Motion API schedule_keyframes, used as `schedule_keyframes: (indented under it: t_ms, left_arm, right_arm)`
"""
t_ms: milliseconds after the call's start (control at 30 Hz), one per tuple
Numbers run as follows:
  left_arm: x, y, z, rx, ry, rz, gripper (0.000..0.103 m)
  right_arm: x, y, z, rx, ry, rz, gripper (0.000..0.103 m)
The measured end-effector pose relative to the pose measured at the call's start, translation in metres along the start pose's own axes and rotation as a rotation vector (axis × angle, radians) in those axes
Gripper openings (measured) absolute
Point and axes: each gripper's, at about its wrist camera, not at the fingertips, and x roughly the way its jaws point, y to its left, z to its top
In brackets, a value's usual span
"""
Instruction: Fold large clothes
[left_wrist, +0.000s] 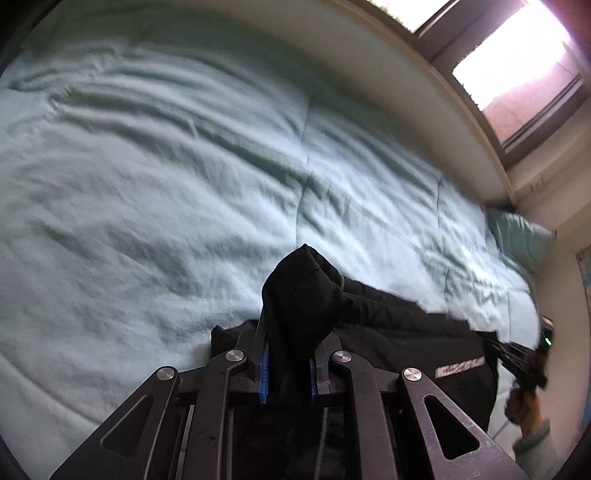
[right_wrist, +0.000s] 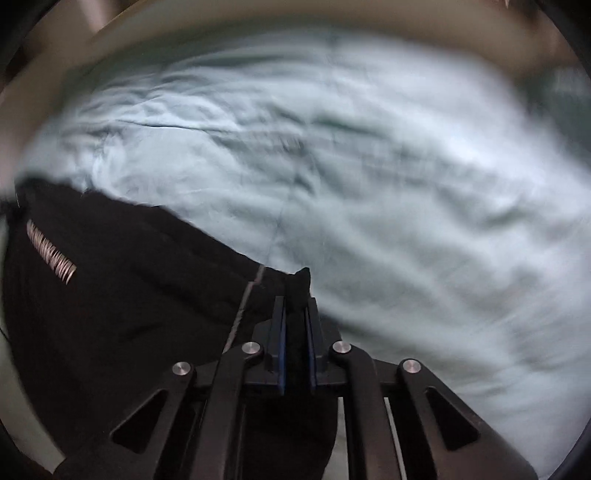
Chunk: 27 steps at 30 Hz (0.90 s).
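Black jacket (left_wrist: 406, 332) on pale bedspread (left_wrist: 147, 184); L gripper (left_wrist: 290, 363) & R gripper (right_wrist: 295, 332) both pinching its fabric.

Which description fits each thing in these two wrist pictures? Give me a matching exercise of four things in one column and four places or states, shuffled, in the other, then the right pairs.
Things
1. left gripper
2. black garment
3. quilt
4. pillow

Descriptions
A. pale green, wrinkled, spread over the bed
B. shut on a bunched fold of black cloth
C. at the far corner of the bed, by the wall
D. lying on the quilt, with a light printed strip on it

Pairs: 1-B, 2-D, 3-A, 4-C
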Motion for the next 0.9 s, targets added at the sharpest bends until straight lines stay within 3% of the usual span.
schedule_keyframes:
  t_ms: [133,233,333,367,467,533,567,667,700,733,833,900]
  left_arm:
    - [-0.037,-0.024,0.01,0.025,-0.081,-0.012,0.015]
    - [-0.036,-0.032,0.022,0.058,-0.098,0.042,0.015]
    - [0.005,-0.013,0.026,0.017,-0.013,0.111,0.015]
    - [0.022,-0.002,0.022,-0.009,0.024,0.124,0.015]
    - [0.068,0.031,0.005,-0.091,0.156,0.089,0.019]
    - [0.077,0.042,-0.001,-0.107,0.174,0.039,0.021]
    - [0.076,0.043,0.0,-0.102,0.177,0.022,0.022]
    - [0.062,0.043,0.007,-0.07,0.204,-0.005,0.026]
    - [0.051,0.046,0.01,-0.077,0.209,-0.023,0.031]
    - [0.041,0.049,0.012,-0.095,0.207,-0.034,0.039]
    - [-0.002,0.058,0.014,-0.127,0.165,-0.038,0.046]
    - [-0.027,0.057,0.014,-0.102,0.135,0.024,0.046]
  right_arm:
    - [-0.055,-0.009,0.02,-0.005,-0.14,-0.094,0.008]
    - [-0.043,0.0,0.045,-0.041,-0.155,-0.165,0.008]
    - [0.009,0.005,0.055,-0.026,-0.082,-0.186,0.008]
    - [0.038,0.004,0.054,-0.006,-0.019,-0.168,0.008]
    - [0.1,0.01,0.037,0.009,0.143,-0.119,0.008]
    - [0.111,0.021,0.027,-0.027,0.171,-0.139,0.01]
    - [0.11,0.024,0.026,-0.038,0.164,-0.157,0.01]
    - [0.1,0.017,0.027,-0.018,0.16,-0.161,0.025]
    - [0.094,0.01,0.026,0.009,0.157,-0.165,0.039]
    - [0.085,0.001,0.025,0.047,0.146,-0.166,0.046]
    - [0.045,-0.026,0.015,0.194,0.098,-0.12,0.047]
    - [0.01,-0.034,0.004,0.256,0.062,-0.105,0.048]
